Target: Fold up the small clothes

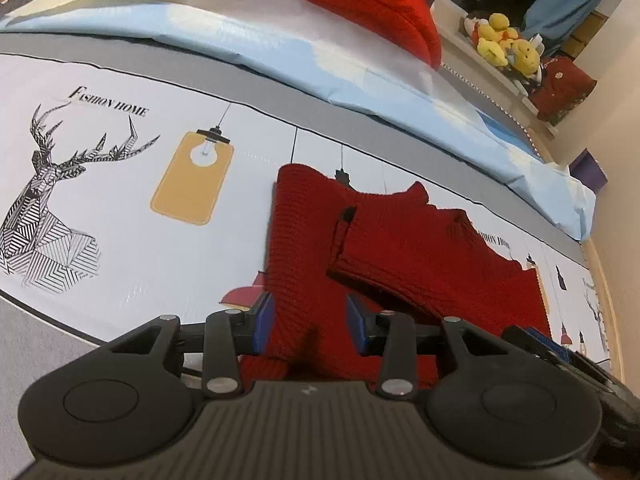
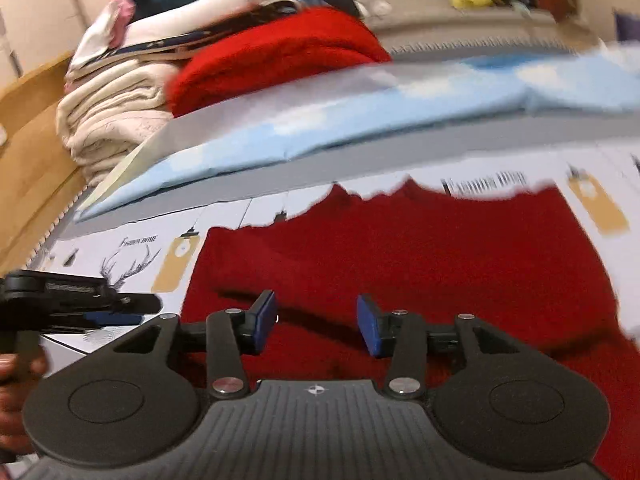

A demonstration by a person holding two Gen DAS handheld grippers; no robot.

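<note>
The left gripper [image 1: 308, 322] is seen clamped on a bunched fold of the red knitted sweater [image 1: 400, 248], while the right gripper [image 2: 316, 324] is held with its jaws apart above the knit, nothing between them. The sweater is spread on the printed bed sheet [image 1: 140, 240], near the bed's front edge. Farther back, a light-blue folded sheet [image 1: 280, 52] and a bright red blanket [image 2: 280, 52] are seen.

A right gripper [image 2: 316, 322] with blue pads apart hovers over a red sweater [image 2: 420, 256] spread on a printed mat [image 2: 132, 248], the left gripper [image 2: 116, 312] beside its left edge.
</note>
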